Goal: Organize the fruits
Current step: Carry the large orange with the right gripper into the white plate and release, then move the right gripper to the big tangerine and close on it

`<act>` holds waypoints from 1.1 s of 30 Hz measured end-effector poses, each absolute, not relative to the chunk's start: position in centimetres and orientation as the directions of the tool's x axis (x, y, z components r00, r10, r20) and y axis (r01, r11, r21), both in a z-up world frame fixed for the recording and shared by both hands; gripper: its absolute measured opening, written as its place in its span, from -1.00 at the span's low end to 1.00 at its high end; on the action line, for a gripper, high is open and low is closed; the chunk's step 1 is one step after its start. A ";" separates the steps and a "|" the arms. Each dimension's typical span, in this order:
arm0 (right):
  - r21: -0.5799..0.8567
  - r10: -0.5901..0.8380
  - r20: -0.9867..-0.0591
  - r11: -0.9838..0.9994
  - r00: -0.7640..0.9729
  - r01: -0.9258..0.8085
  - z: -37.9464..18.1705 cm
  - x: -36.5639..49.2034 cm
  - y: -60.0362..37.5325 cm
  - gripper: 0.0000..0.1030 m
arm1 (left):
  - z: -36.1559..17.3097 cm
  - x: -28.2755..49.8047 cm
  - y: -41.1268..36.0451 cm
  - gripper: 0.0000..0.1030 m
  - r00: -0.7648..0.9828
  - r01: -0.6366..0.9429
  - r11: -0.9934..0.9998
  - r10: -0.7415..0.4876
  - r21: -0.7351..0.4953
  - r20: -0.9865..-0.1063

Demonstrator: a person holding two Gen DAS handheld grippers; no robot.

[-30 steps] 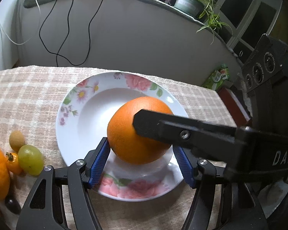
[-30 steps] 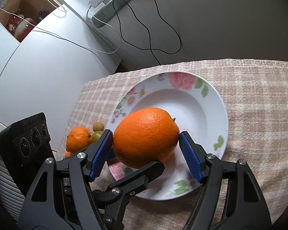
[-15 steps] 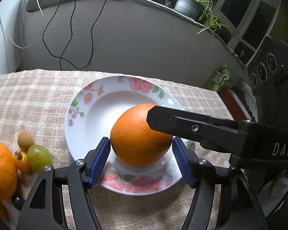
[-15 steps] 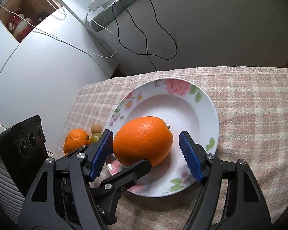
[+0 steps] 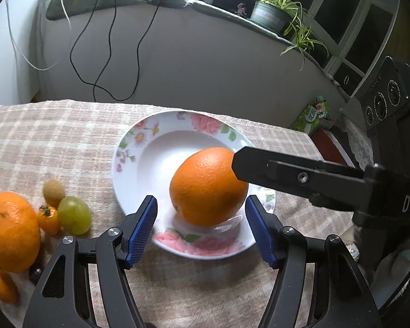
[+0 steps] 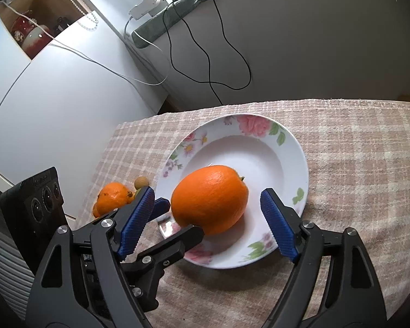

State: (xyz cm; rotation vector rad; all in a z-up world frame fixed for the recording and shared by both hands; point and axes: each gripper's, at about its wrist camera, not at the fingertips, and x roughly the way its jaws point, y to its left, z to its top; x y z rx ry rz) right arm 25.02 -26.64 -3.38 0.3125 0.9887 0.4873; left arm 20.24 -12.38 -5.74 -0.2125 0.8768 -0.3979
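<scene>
Right wrist view: dimpled round orange (image 6: 209, 198) on glossy floral plate (image 6: 287, 147).

White letters "DAS", likely cut off, mark the right hand-held gripper (image 5: 240, 164).

Orange (image 5: 208, 186) in plate (image 5: 150, 136) (on tablecloth (image 5: 54, 136)); small fruits (image 5: 54, 213) left of plate.

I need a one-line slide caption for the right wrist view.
Right gripper opening around a large orange resting on the floral plate, smaller fruits waiting beside it.
</scene>
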 end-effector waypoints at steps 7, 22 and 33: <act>0.396 0.492 -0.726 0.871 0.481 -0.292 -1.9 23.6 -25.1 0.61 | -5.2 19.3 -11.2 0.28 0.589 0.244 0.911 -0.411 -0.331 -0.696; 0.356 0.508 -0.720 0.855 0.472 -0.377 0.2 21.4 -20.9 0.61 | -4.3 16.5 -5.1 0.30 0.645 0.159 0.938 -0.334 -0.306 -0.687; 0.379 0.552 -0.736 0.816 0.392 -0.437 0.1 20.9 -17.1 0.61 | -4.8 14.4 -0.3 0.32 0.674 0.068 0.955 -0.258 -0.290 -0.692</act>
